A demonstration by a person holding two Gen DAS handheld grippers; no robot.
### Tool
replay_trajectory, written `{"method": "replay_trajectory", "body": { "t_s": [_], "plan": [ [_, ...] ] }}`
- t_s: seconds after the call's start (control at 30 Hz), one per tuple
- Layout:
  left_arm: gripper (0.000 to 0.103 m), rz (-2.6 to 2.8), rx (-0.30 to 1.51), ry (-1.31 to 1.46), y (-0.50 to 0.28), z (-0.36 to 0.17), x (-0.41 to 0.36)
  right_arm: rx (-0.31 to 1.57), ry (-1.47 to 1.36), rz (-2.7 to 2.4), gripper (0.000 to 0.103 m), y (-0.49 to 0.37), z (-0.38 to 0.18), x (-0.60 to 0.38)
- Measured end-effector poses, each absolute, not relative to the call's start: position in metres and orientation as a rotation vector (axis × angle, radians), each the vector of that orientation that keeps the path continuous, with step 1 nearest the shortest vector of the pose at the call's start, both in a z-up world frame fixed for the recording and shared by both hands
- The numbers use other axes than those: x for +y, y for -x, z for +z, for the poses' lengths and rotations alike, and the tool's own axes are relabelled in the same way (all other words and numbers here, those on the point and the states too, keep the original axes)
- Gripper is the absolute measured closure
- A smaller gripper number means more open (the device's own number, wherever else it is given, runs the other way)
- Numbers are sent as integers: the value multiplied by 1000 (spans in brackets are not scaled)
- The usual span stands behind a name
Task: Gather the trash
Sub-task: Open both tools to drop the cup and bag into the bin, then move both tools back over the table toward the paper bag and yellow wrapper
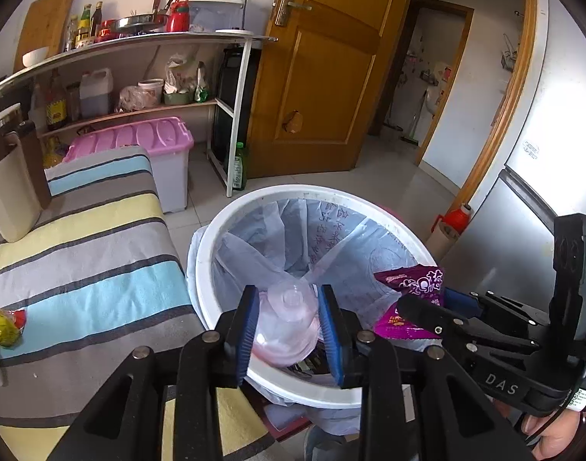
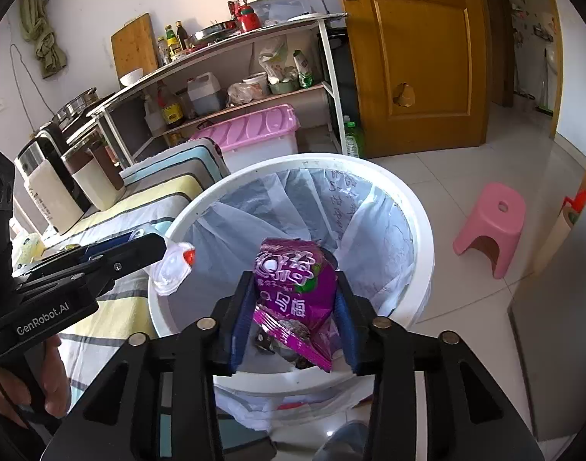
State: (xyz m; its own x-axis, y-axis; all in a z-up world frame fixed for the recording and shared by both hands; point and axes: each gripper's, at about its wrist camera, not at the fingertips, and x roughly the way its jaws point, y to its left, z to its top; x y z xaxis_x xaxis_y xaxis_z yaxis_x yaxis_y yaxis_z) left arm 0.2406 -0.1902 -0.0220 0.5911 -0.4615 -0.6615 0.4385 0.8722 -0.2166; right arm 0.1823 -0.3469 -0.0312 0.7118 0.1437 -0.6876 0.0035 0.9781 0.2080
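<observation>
Over the white bin (image 1: 216, 238), the "DAS"-marked right gripper (image 2: 293, 315) has fingers loosening around a purple snack bag (image 2: 293, 288); the "GenRobot.AI" left gripper (image 1: 289, 326) has fingers parting beside a clear cup (image 1: 289, 319).

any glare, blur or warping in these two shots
Left wrist view: strong fisheye bending of the door and shelf, dark vignette in the corners, glare on the fridge. Right wrist view: same warp, bright window reflection on the floor tiles, the purple snack bag sharp.
</observation>
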Motion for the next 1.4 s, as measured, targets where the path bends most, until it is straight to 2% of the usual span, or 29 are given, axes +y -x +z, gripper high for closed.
{"method": "replay_trajectory", "body": {
  "t_s": [0.13, 0.67, 1.4],
  "plan": [
    [59, -520, 779, 40, -242, -23, -189, 771, -193, 76, 54, -182, -32, -346],
    [59, -462, 732, 38, -206, -4, -156, 730, -204, 123, 53, -158, -10, -329],
    [59, -326, 703, 92, -129, 6, -58, 708, -130, 333, 53, -119, 8, -233]
  ]
}}
